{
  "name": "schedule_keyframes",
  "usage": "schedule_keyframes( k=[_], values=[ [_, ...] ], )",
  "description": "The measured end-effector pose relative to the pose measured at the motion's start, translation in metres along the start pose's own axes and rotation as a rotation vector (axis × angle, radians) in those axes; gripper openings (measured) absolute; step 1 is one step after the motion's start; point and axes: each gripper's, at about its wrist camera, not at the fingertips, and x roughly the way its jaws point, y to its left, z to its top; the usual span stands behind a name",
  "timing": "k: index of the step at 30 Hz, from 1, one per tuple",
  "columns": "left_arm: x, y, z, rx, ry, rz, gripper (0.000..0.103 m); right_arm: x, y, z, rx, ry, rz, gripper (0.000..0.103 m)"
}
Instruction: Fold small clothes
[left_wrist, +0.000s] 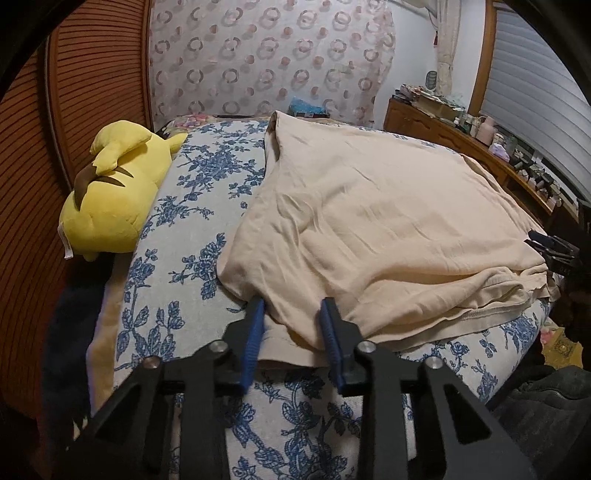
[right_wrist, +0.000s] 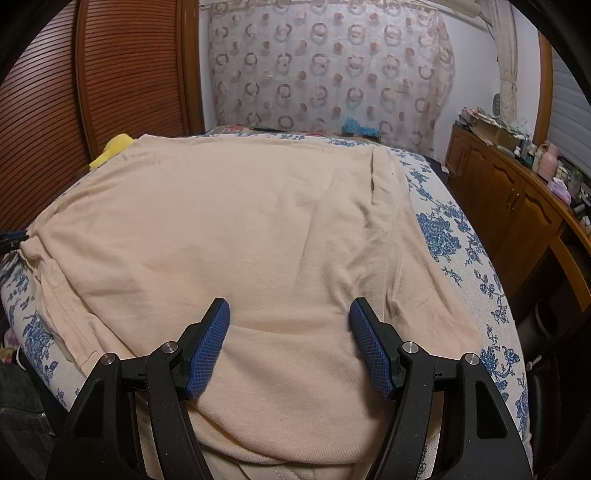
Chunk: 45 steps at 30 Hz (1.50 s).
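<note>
Beige garment (left_wrist: 376, 221) spread flat across the blue-floral bedspread (left_wrist: 184, 236), near edge folded over in layers. Left gripper (left_wrist: 291, 314) partly parted, blue pads either side of the garment's near-left corner, cloth between them, grip uncertain. Right gripper (right_wrist: 290, 314) spread wide above the cloth, holding nothing. Yellow plush toy (left_wrist: 110, 199) lying left of the garment

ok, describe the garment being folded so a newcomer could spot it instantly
Start at the bed with the blue floral cover. Spread across most of it lies the beige garment, plain and wrinkled, its stitched hem nearest the left tool. Unlike the patterned cover and the yellow plush toy beside it, it has no print at all.
</note>
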Motion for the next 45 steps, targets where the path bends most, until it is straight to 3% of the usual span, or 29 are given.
schedule_keyframes(
  k=[1,4,14,23,32,45],
  values=[
    [0.0,0.001,0.001,-0.004,-0.004,-0.003,0.007,0.0,0.0,0.0,0.0,0.0,0.0,0.069],
    [0.001,0.005,0.001,-0.022,-0.005,-0.03,0.002,0.0,0.0,-0.001,-0.001,-0.002,0.0,0.069],
    [-0.036,-0.005,0.024,-0.002,-0.171,-0.071,0.001,0.001,-0.001,-0.001,-0.001,0.002,0.0,0.069],
    [-0.049,-0.029,0.053,0.055,-0.243,-0.15,0.001,0.001,-0.001,0.012,-0.007,0.035,0.008,0.069],
    [-0.046,-0.078,0.087,0.147,-0.281,-0.245,0.0,-0.008,-0.005,0.015,0.003,0.034,0.018,0.069],
    [-0.042,-0.177,0.143,0.319,-0.307,-0.408,0.0,-0.042,-0.022,0.02,0.036,-0.049,-0.012,0.069]
  ],
)
